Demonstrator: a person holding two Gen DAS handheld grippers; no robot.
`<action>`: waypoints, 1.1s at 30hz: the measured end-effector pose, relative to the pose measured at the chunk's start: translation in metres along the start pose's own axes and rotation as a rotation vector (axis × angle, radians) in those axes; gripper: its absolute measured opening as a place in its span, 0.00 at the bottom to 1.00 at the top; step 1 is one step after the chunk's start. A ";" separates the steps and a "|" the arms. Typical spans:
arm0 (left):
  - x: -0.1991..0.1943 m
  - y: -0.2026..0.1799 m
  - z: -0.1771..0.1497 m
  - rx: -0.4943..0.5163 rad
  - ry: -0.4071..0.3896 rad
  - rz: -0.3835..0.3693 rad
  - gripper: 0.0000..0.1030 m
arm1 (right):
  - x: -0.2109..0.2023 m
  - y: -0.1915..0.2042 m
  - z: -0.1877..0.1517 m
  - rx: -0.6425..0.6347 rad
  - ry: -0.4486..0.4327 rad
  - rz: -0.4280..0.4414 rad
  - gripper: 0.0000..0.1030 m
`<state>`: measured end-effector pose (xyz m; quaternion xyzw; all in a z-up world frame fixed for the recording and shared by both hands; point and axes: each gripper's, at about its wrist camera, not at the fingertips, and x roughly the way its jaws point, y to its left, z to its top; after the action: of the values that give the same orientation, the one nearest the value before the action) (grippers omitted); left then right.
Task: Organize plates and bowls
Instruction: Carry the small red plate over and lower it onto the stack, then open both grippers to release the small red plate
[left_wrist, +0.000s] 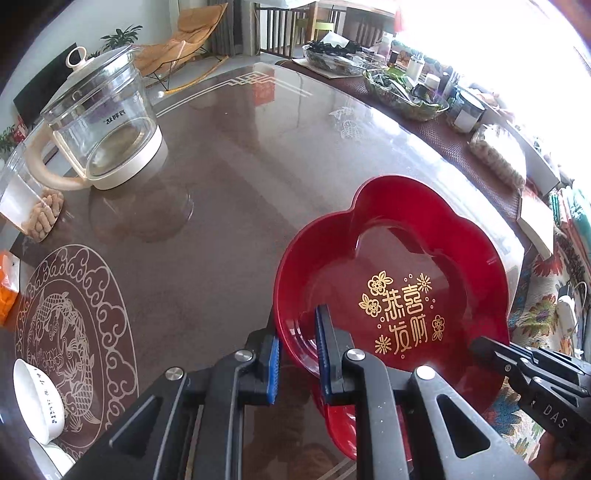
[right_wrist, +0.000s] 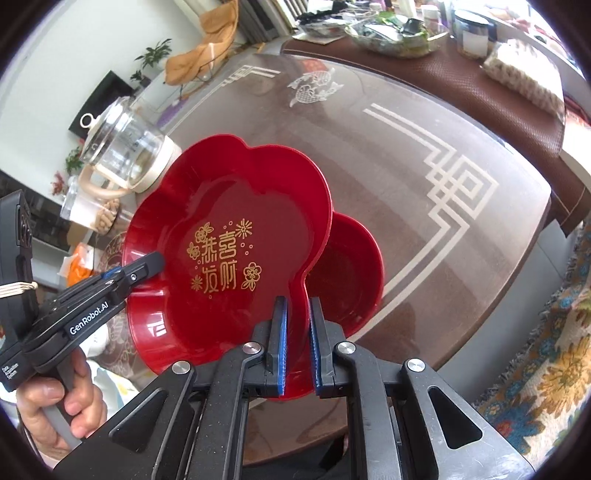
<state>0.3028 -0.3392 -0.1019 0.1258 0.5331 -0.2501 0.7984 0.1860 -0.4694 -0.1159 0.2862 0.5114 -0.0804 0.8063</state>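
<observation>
A red flower-shaped plate (left_wrist: 461, 258) with gold characters hangs tilted over the glass-topped table (left_wrist: 229, 206). My left gripper (left_wrist: 297, 328) is shut on its near-left rim, blue pads on either side of the wall. My right gripper (right_wrist: 298, 306) is shut on the opposite rim of the same plate (right_wrist: 229, 192). A second red plate (right_wrist: 347, 273) of the same shape lies partly under it, peeking out below in the left wrist view (left_wrist: 340, 424). The right gripper (left_wrist: 476, 345) shows at the plate's right edge. The left gripper (right_wrist: 155, 260) shows at the plate's left, held by a hand (right_wrist: 59, 406).
A glass kettle (left_wrist: 107, 122) with a cream base stands at the far left. Beside it is a clear container with peanuts (left_wrist: 40, 218). Two white bowls (left_wrist: 37, 398) lie at the table's near-left edge. Glass dishes and jars (left_wrist: 406, 92) crowd the back right, and a patterned cloth (right_wrist: 535, 369) lies beyond the table's right edge.
</observation>
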 end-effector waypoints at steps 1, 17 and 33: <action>0.002 -0.004 0.000 0.008 -0.004 0.008 0.16 | 0.001 -0.001 -0.004 0.012 -0.004 -0.007 0.13; -0.034 0.009 0.005 -0.004 -0.128 0.032 0.17 | -0.036 -0.002 -0.030 0.004 -0.218 -0.089 0.45; -0.202 0.047 -0.195 -0.120 -0.588 0.178 0.98 | -0.056 0.088 -0.159 -0.147 -0.574 -0.151 0.72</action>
<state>0.1125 -0.1546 0.0018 0.0468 0.2803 -0.1729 0.9431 0.0737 -0.3191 -0.0838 0.1540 0.2870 -0.1806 0.9281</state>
